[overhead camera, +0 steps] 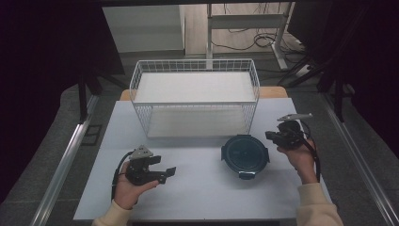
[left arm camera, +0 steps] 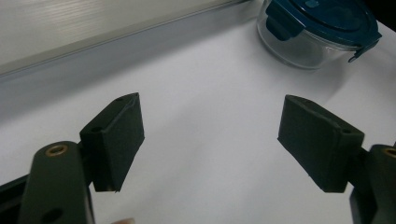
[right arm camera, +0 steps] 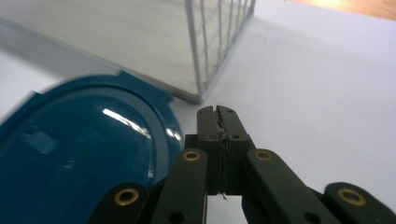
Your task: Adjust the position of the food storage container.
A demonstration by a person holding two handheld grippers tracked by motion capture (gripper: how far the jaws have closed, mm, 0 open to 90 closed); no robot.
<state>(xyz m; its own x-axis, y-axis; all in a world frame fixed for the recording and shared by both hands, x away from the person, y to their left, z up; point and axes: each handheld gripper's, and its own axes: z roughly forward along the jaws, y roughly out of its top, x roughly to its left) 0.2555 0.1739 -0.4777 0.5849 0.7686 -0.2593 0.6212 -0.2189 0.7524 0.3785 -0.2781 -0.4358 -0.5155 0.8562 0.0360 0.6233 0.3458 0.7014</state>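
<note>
A round glass container with a dark teal clip-on lid (overhead camera: 245,153) stands on the white table, just in front of the wire basket (overhead camera: 195,96). The same container (left arm camera: 317,30) appears at the upper right of the left gripper view, and its lid (right arm camera: 79,154) lies close at the left in the right gripper view. My left gripper (overhead camera: 170,172) rests at the front left, jaws open with nothing between them (left arm camera: 210,140). My right gripper (overhead camera: 269,135) hovers just right of the container, jaws shut together and empty (right arm camera: 218,122).
The white wire basket (right arm camera: 212,42) with a white liner stands at the back middle of the table. Beyond the table are a desk frame and cables on the floor. Metal rails run along both sides.
</note>
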